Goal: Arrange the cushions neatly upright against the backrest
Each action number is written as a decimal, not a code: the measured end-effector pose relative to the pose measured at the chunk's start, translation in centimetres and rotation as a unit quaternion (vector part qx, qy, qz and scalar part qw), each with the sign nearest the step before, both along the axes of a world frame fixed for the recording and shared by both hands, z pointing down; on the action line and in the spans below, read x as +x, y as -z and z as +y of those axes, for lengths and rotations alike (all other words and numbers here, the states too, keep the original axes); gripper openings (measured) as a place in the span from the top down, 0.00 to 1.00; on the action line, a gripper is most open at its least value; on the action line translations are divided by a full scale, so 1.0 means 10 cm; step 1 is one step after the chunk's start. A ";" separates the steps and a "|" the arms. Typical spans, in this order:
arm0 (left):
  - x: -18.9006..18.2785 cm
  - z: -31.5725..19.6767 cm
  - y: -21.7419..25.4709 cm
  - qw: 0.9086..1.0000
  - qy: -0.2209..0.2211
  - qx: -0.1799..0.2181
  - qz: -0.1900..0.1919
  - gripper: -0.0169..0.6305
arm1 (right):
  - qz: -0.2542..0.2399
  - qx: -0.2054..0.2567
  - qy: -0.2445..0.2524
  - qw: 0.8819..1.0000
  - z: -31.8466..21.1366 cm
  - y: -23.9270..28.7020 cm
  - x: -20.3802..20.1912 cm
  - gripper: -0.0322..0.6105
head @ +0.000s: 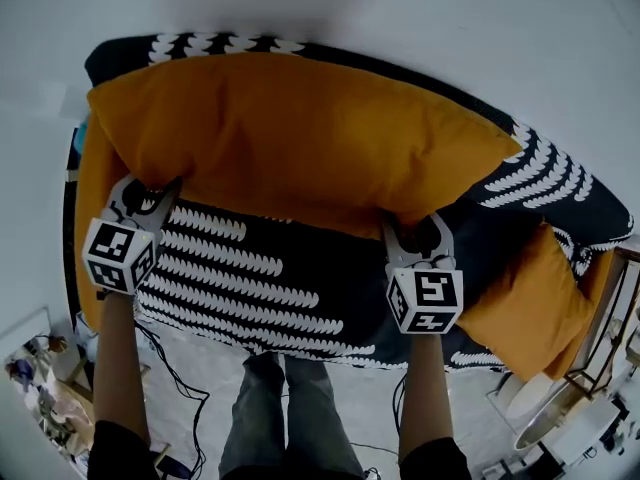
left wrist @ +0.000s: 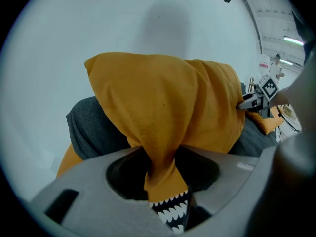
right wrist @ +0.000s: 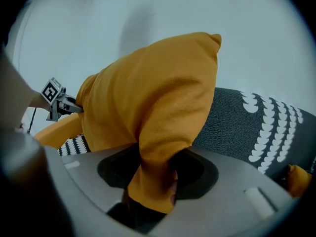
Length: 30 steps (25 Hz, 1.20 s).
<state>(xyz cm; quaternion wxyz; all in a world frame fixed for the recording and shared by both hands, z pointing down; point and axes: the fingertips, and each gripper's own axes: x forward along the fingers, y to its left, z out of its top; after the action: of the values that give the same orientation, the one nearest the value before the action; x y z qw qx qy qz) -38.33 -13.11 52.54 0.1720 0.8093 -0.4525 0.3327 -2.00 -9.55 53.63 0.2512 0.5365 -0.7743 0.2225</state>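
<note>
**Both grippers pinched the big orange cushion above the sofa**

The big orange cushion (head: 300, 138) lay lengthwise across the back part of the sofa (head: 260, 278), a dark piece printed with rows of white scallops. It covered most of the sofa's backrest side and tilted, with its far edge near the white wall (head: 420, 8) behind the sofa.

The left gripper (head: 152, 200) was closed on the cushion's near corner over the sofa's left end. In the left gripper view a bunched fold of orange fabric ran down between its narrow jaws, with the sofa's pattern showing beneath. The right gripper (head: 415, 230) was closed on the cushion's near edge over the sofa's right half. In the right gripper view a thick fold of the same fabric was clamped between its jaws.

A second orange cushion (head: 535, 298) lay flat at the sofa's right end. Another strip of orange (head: 90, 208) showed at the sofa's left end, mostly hidden. The person's legs (head: 285, 418) stood at the sofa's front edge.
</note>
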 end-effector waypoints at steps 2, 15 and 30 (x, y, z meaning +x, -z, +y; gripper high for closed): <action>-0.01 -0.07 0.04 1.000 0.005 -0.002 0.003 0.73 | -0.001 -0.005 0.002 1.000 -0.08 0.04 0.00 0.60; -0.40 0.01 -0.46 0.999 0.031 -0.016 -0.008 0.53 | -0.003 -0.029 -0.015 0.999 0.07 -0.55 -0.11 0.46; 0.24 0.65 1.09 0.997 -0.010 0.069 0.012 0.86 | 0.021 0.042 -0.110 0.993 0.72 1.10 0.39 0.94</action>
<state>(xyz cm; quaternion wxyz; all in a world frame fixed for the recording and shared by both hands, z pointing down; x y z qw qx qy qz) -35.93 -6.59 41.68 0.1177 0.8277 -0.4644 0.2924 1.90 -2.31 42.62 0.2189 0.6327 -0.7140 0.2051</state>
